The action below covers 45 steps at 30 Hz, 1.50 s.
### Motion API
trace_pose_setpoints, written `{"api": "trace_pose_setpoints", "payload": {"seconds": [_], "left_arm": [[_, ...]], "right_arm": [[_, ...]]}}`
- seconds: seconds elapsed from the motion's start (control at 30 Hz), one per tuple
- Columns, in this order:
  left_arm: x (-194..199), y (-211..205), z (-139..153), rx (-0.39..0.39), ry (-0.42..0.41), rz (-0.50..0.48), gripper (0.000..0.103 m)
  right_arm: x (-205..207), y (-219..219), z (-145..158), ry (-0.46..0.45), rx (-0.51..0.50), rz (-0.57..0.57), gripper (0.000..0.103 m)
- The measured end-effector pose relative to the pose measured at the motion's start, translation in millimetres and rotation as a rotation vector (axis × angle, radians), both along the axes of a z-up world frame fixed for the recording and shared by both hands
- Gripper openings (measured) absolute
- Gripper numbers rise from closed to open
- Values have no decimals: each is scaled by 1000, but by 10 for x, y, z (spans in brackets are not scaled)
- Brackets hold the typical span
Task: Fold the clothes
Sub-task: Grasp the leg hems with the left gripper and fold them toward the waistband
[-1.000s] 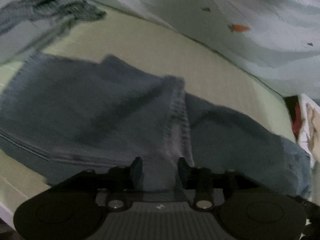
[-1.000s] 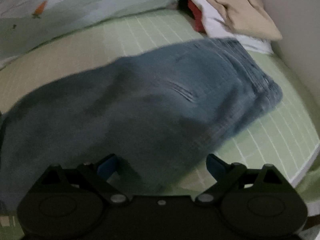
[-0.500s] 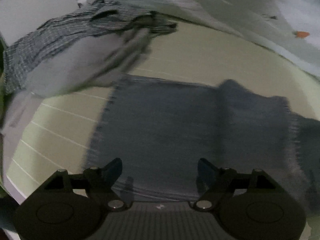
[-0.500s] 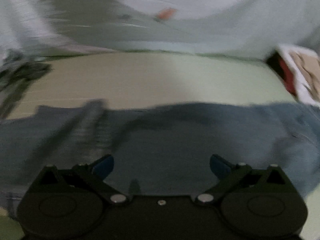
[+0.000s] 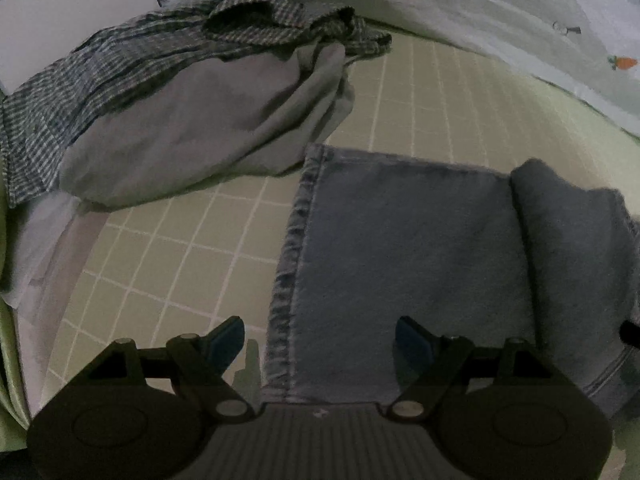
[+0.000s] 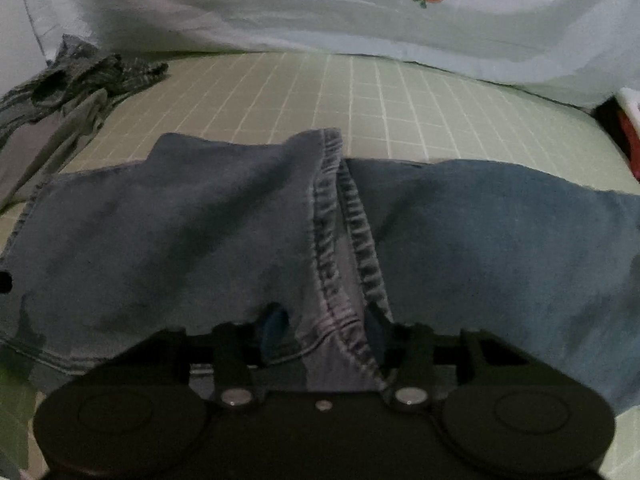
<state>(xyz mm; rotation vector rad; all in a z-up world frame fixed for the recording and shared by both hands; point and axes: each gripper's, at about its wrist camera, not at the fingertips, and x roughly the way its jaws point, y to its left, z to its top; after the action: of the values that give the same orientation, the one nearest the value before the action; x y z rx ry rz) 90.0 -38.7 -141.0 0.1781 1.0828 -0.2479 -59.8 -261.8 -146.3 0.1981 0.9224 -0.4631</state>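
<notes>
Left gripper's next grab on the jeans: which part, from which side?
Take the stitched hem edge of the jeans, coming from the bare green sheet beside it. That edge lies flat and exposed, thick enough to pinch, and the open left gripper already straddles it. The right gripper is closing on the raised hems.

Black claw (image 5: 320, 340), blue pads (image 5: 226, 338), silver screws

jeans (image 5: 400, 248) | blue denim, partly folded, flat on green grid sheet | hemmed leg end at left in left view, stitched edge puckered | second layer doubled over on top, its hem (image 6: 326, 216) running front-back across middle | waist/upper part paler blue, off to right | a few soft wrinkles
</notes>
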Motion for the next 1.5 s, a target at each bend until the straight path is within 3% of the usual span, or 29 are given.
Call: {"api": "trace_pose_setpoints", "payload": {"seconds": [0.07, 0.1, 0.13, 0.17, 0.3, 0.37, 0.47, 0.57, 0.63, 0.7, 0.9, 1.0, 1.07, 1.2, 1.33, 1.5], "left_arm": [[13, 43, -6, -5, 10, 16, 83], [26, 64, -8, -12, 16, 26, 83], [42, 80, -11, -16, 21, 35, 83], [54, 92, -13, -16, 22, 40, 83], [52, 117, -7, 0, 17, 38, 83], [42, 123, -18, -1, 30, 35, 83], [38, 128, -63, 0, 54, 40, 83], [30, 124, -115, 13, 76, 40, 83], [26, 139, -128, 6, 83, 45, 84], [27, 146, -132, -2, 86, 52, 86], [23, 115, -109, -6, 82, 49, 83], [33, 75, -60, -16, 64, 45, 55], [37, 36, -32, -32, 61, 37, 21], [43, -25, 23, -85, 64, 63, 19], [-3, -151, 225, -171, 12, 77, 18], [-157, -658, 540, -245, -59, 19, 18]], "right_arm": [[-3, 13, 16, 5, 4, 9, 46], [-4, 29, 20, 6, 9, 22, 37], [-38, 32, 33, -2, 22, 29, 22], [-74, 35, 50, -8, 33, 34, 18], [-331, 103, 300, -71, -34, -22, 18], [-486, 78, 384, -91, -18, -74, 18], [-566, -28, 220, -24, 43, -143, 20], [-604, -60, 167, 0, 55, -195, 46], [-610, -31, 204, -9, 32, -202, 84], [-628, 3, 235, -26, 13, -211, 93], [-716, -32, 219, -30, 44, -258, 93], [-784, -48, 206, -22, 42, -292, 93], [-852, -110, 209, -30, 47, -320, 93], [-955, -273, 215, -56, 47, -387, 93], [-1061, -506, 218, -77, 55, -426, 93], [-1219, -885, 204, -75, 65, -439, 93]]}}
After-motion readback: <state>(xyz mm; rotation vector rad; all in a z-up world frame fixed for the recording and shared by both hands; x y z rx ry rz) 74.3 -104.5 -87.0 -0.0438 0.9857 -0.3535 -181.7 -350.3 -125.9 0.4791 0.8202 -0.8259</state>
